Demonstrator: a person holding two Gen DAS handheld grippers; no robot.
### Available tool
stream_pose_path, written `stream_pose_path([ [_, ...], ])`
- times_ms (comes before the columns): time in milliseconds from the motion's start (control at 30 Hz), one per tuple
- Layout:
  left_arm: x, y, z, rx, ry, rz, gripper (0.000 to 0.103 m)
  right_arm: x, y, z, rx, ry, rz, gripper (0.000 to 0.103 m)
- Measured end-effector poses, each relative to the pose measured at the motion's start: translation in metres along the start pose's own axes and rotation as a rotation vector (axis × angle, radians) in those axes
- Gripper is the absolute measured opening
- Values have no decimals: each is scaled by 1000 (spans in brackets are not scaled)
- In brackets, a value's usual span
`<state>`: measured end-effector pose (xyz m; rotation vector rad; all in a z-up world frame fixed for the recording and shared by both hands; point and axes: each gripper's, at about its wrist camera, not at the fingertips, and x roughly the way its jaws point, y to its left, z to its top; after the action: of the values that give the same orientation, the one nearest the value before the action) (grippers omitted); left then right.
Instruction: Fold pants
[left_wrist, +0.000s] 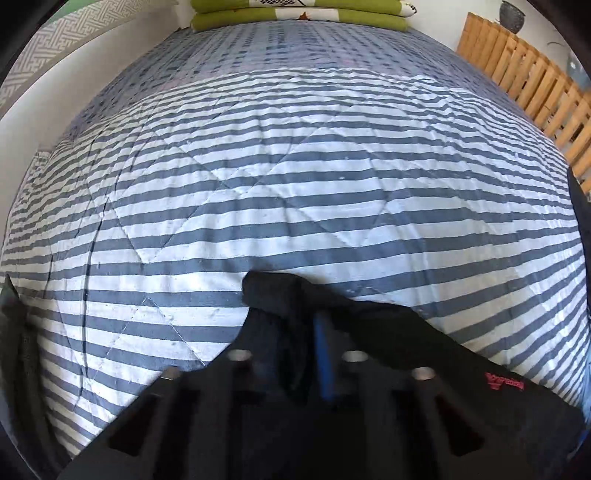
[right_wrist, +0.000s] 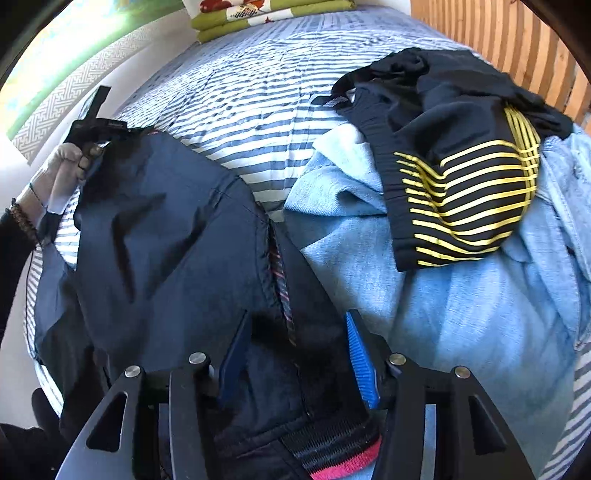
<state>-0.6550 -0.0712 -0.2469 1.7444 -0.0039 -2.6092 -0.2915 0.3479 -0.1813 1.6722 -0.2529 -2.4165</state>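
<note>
Dark navy pants (right_wrist: 166, 236) lie spread over the left of the striped bed in the right wrist view, their black and pink waistband (right_wrist: 332, 448) at the bottom edge. My right gripper (right_wrist: 299, 354) hangs open just above them, its blue pads on either side of the fly seam and not pressing. A gloved hand (right_wrist: 61, 166) holds my left gripper (right_wrist: 96, 129) at the pants' far left corner. In the left wrist view my left gripper (left_wrist: 299, 332) is shut on a bunched fold of the dark pants (left_wrist: 388, 343), which hides most of its fingers.
A pile of clothes fills the right of the bed: light blue denim (right_wrist: 461, 317) with a black garment with yellow stripes (right_wrist: 469, 199) on top. The striped quilt (left_wrist: 295, 177) stretches ahead, with folded green bedding (left_wrist: 295, 16) at its far end. A wooden slatted rail (left_wrist: 535, 85) runs along the right.
</note>
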Motion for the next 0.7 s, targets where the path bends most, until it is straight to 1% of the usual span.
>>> stream_pose_path([
  [100,-18,3,1,-14,-46,-10,3,2,0,1,-10,19,50,55],
  [167,-34,9,1,-35,-77,-39,2,3,-1,2,-12,22,68,56],
  [233,-52,14,3,-42,-110,-60,2,-2,-7,4,15,18,106,56],
  [267,-62,14,2,-39,-131,-67,2,-4,-10,6,21,13,107,56],
  [367,-94,14,2,-26,-183,-88,1,-3,-16,12,-9,13,56,57],
  [400,-104,14,2,-24,-199,-84,1,0,-20,15,-10,16,45,57],
  [467,-126,13,2,-25,-230,-100,1,6,-27,20,2,28,65,59],
  [567,-152,17,2,-35,-258,-98,1,7,-24,19,-22,32,78,60],
  [600,-161,17,0,-34,-267,-97,1,6,-22,18,-24,33,99,56],
  [633,-170,18,-1,-35,-277,-99,1,3,-20,15,-26,36,120,48],
  [700,-187,19,-6,-37,-294,-103,1,2,-12,8,-35,47,139,38],
])
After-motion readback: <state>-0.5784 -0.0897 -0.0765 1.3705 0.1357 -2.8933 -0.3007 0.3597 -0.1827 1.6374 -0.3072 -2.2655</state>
